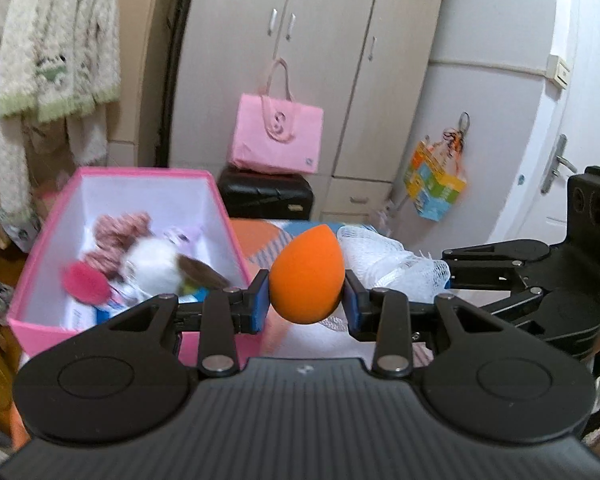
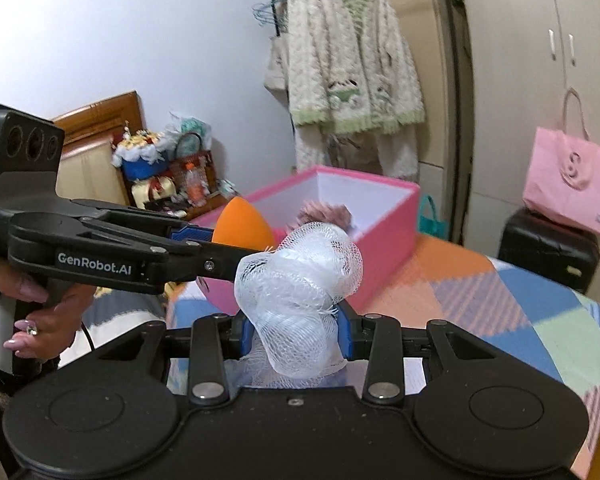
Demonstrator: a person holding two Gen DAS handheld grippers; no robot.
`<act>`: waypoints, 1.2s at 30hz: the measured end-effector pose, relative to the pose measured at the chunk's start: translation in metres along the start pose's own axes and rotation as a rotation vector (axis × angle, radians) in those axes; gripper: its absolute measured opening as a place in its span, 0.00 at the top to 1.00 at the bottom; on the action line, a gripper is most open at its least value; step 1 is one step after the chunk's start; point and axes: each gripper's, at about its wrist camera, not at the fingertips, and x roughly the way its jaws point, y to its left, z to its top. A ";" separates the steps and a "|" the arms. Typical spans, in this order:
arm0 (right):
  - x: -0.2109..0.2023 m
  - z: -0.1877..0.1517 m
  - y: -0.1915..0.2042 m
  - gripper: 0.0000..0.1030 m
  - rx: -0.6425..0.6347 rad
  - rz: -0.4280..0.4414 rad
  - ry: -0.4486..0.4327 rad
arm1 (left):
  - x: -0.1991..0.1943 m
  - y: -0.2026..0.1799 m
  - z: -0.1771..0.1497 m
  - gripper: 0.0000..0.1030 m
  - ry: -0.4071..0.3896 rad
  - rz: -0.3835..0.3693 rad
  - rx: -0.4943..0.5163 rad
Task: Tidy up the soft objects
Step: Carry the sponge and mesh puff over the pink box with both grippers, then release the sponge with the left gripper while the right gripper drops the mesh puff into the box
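Both hands are carrying a load, so the step in hand looks like the carry toward the pink storage box (image 1: 236, 240). In the left wrist view, the left gripper (image 1: 307, 300) sits at centre frame, its blue pads pinching an orange makeup sponge (image 1: 307, 276) at its wide middle, pointed end up. The box lies to the left of it, its inside already holding a red puff (image 1: 85, 285), a white plush toy (image 1: 152, 266) and pink fluffy pieces (image 1: 118, 228).

In the right wrist view, the right gripper (image 2: 296, 334) at lower centre clamps a white mesh bath pouf (image 2: 300, 280), which bulges above the pads. The pink box stands behind it at centre frame, on a patchwork blanket (image 2: 520, 300).

The next move probably calls for bringing each gripper over the box's open top, clear of the rim, before letting go.
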 end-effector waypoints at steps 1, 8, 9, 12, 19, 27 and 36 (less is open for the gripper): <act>0.004 0.005 0.002 0.58 -0.006 0.007 -0.005 | -0.002 0.004 0.003 0.65 -0.008 0.013 0.005; 0.041 0.040 0.015 0.57 -0.074 0.038 -0.008 | -0.008 0.040 0.029 0.65 -0.039 0.049 0.002; 0.049 0.046 0.013 0.57 -0.084 0.044 0.005 | -0.007 0.048 0.033 0.65 -0.032 0.047 -0.016; 0.074 0.060 0.007 0.57 -0.092 0.075 0.025 | -0.001 0.071 0.041 0.65 -0.012 0.053 -0.053; 0.124 0.076 0.003 0.57 -0.100 0.159 0.086 | 0.025 0.106 0.043 0.65 0.056 0.133 -0.069; 0.170 0.069 -0.003 0.57 -0.057 0.212 0.183 | 0.038 0.121 0.028 0.65 0.122 0.208 -0.021; 0.200 0.067 -0.002 0.55 -0.072 0.211 0.240 | 0.055 0.139 0.024 0.63 0.176 0.266 0.004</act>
